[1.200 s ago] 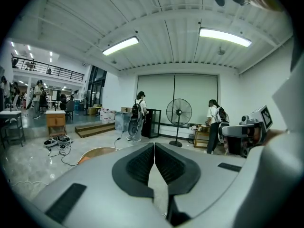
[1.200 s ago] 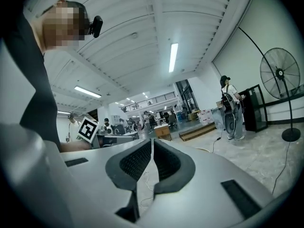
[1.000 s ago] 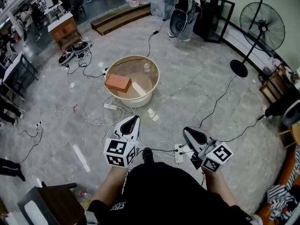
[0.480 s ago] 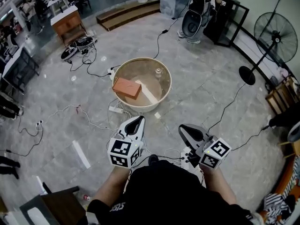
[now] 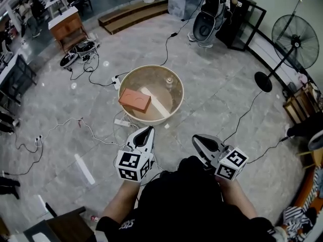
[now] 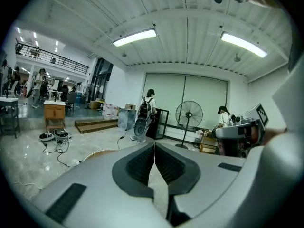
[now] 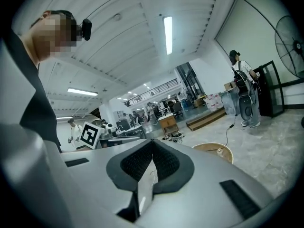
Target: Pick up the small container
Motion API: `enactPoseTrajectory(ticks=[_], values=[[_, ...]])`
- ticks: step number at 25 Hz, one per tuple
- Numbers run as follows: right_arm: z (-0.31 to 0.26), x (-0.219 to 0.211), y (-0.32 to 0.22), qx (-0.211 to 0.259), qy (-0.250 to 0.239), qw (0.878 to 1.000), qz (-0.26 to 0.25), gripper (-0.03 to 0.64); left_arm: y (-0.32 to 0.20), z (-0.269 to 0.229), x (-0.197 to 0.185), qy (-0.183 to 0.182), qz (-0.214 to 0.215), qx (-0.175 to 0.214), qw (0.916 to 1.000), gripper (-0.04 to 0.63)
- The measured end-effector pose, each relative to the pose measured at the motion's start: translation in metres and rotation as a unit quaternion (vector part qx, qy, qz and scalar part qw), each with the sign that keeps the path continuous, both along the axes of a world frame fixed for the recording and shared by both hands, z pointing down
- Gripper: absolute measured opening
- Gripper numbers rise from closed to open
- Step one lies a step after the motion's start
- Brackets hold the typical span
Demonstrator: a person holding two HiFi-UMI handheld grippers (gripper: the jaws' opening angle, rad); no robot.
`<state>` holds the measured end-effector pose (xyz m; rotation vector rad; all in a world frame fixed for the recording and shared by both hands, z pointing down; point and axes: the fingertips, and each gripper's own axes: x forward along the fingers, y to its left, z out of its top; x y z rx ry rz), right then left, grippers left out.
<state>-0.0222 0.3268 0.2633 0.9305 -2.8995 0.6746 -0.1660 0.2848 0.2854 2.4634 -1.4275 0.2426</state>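
The left gripper (image 5: 146, 131) and right gripper (image 5: 198, 139) are closed, holding nothing. One should open wide near the small container (image 5: 169, 81).

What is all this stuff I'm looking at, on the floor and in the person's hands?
tub: one, beige, on the floor ahead of the person
block: one, orange, in the tub, left side
strip: one, white, flat in the tub beside the block
small container: one, pale, upright at the tub's far side
fan: one, black, standing at the right
cabinet: one, wooden, far left
cables: several, black and white, across the floor
left gripper: one, white and black, shut, empty
right gripper: one, white and black, shut, empty
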Motion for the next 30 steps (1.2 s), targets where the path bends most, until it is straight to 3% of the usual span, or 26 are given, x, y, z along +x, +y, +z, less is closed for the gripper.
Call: enactPoseTrajectory(ticks=[13,25,30], values=[[0.017,0.01,-0.131,-0.016,-0.022,0.998,-0.055,0.015,-0.108,0.016,0.005,-0.01,-0.064,-0.021,0.9977,0.02],[0.042,0.112,-0.32,-0.046,-0.029,0.996,-0.072,0.015,-0.283,0.02,0.117,-0.05,-0.058,-0.046,0.996,0.02],[0.045,0.149,-0.368,-0.047,-0.038,0.995,-0.074,0.015,-0.33,0.022,0.159,-0.046,-0.055,-0.048,0.9963,0.02]])
